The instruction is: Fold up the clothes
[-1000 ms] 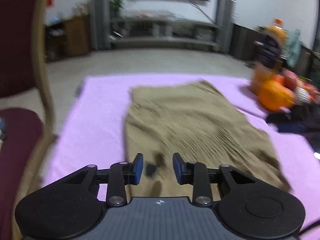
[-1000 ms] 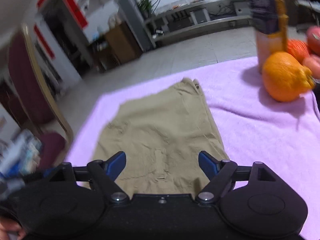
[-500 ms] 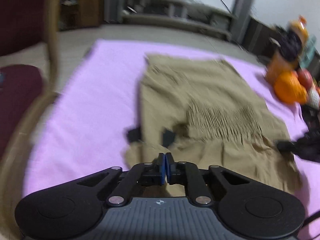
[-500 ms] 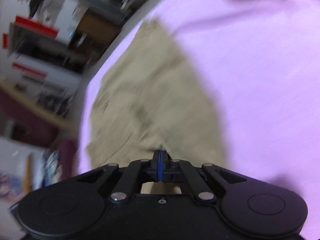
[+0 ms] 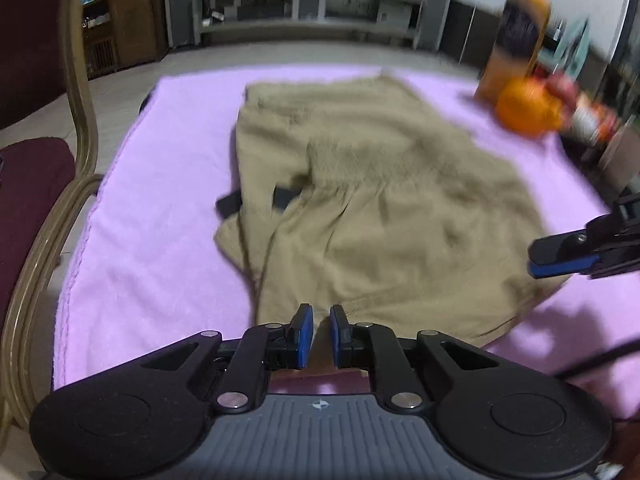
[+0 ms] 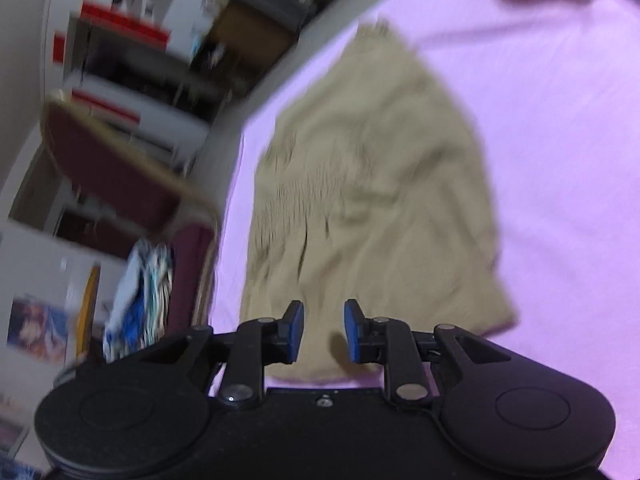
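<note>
The tan garment [image 5: 384, 208] lies spread on the pink cloth [image 5: 160, 240] that covers the tabletop, rumpled, with a gathered band across its middle. Something small and dark [image 5: 230, 205] pokes out at its left edge; I cannot tell what it is. The left hand-held gripper [image 5: 319, 334] hovers at the near hem, its jaws opening and only narrowly apart, with nothing pinched. The right hand-held gripper [image 6: 323, 331] is over the near right corner, its jaws opening too, the cloth below them and not gripped. Beyond the garment stand an orange [image 5: 524, 110] and a juice bottle [image 5: 516, 36], both blurred. A maroon chair [image 5: 36, 184] sits beside the tabletop, with shelves [image 5: 304, 8] along the far wall.
</note>
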`<state>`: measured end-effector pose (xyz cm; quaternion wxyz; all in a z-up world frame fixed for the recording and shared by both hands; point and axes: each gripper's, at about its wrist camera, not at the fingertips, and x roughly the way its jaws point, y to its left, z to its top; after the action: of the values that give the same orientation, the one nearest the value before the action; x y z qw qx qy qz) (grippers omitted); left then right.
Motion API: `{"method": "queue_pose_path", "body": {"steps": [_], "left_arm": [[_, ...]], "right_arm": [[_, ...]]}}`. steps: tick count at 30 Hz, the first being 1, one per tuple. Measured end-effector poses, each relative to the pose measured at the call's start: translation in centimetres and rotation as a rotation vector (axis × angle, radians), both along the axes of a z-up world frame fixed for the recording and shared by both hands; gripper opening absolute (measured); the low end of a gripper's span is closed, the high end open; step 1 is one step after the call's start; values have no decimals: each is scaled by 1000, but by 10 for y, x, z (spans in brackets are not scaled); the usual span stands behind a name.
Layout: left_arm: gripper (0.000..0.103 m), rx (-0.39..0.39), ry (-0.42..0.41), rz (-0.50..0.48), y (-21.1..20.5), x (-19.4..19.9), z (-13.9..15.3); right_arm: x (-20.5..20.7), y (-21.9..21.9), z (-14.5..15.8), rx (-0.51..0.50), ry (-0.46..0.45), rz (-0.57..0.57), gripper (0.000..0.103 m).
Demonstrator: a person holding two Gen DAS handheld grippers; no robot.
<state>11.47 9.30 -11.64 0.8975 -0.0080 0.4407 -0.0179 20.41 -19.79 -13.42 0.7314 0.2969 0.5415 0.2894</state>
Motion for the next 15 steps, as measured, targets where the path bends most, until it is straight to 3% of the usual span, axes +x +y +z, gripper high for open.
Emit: {"method": "queue_pose_path", "body": {"steps": [1, 2, 3, 5, 7, 10, 15], "left_arm": [[16, 23, 12, 1, -1, 3, -5], [17, 24, 15, 4, 1, 3, -5], [17, 24, 17, 7, 4, 3, -5], [15, 20, 21, 18, 9, 3, -3], [13, 12, 26, 36, 16, 2, -1], [10, -45, -1, 69, 24, -6, 15], [11, -110, -161, 39, 17, -12, 47]], "right_arm": [[2, 0, -7, -39, 25, 0, 24], [5, -2, -14, -79, 49, -10, 6], [8, -5, -21, -118, 74, -20, 0], [10, -23, -21, -148, 89, -72, 0], [6, -42, -8, -283, 26, -145, 0], [-1, -72, 11, -411, -36, -275, 11], [-8, -91, 47, -220, -166, -340, 13]]}}
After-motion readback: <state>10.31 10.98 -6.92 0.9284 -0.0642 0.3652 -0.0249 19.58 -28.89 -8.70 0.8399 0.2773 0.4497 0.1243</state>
